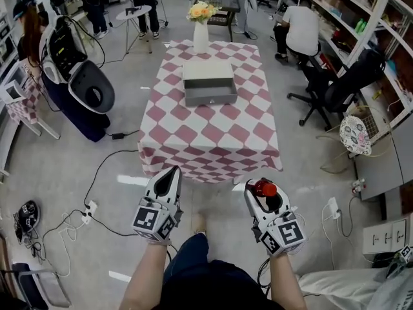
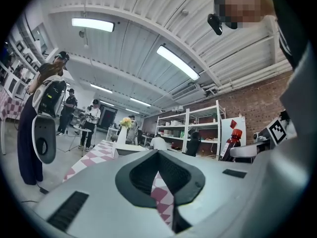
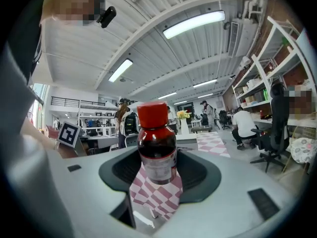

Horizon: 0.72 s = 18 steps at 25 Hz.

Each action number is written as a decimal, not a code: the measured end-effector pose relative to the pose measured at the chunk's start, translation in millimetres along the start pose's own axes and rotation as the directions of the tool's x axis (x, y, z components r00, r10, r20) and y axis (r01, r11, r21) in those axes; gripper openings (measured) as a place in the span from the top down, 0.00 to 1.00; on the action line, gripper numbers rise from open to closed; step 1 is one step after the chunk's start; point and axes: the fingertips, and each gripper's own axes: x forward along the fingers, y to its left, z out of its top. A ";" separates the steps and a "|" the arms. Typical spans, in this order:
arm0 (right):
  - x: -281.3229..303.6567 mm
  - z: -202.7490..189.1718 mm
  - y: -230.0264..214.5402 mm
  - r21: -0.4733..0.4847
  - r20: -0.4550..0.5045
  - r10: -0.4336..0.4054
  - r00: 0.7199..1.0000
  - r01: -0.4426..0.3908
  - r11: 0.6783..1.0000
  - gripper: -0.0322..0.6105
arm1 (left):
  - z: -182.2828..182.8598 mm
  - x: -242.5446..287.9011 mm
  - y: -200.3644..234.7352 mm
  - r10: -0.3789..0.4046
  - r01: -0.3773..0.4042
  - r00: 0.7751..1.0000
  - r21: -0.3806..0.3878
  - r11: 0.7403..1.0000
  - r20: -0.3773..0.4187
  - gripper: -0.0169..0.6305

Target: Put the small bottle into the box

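Gripping the small dark-brown bottle with a red cap (image 3: 157,152) upright for transport, the right gripper (image 1: 263,196) holds it short of the red-and-white checked bench (image 1: 193,141), where the grey rectangular box (image 1: 210,86) waits mid-bench. The left gripper (image 1: 170,175) is closed and empty, apparently in reserve.

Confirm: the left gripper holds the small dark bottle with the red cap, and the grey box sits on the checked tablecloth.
Wrong gripper: the right gripper view shows the right gripper holding the small dark bottle with the red cap. The grey box sits on the checked tablecloth.
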 end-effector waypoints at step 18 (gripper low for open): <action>195.8 8.0 -66.7 0.023 -0.047 0.001 0.999 0.000 1.000 0.59 | -3.0 172.4 111.5 -0.053 0.052 0.997 -0.018 0.998 -0.054 0.96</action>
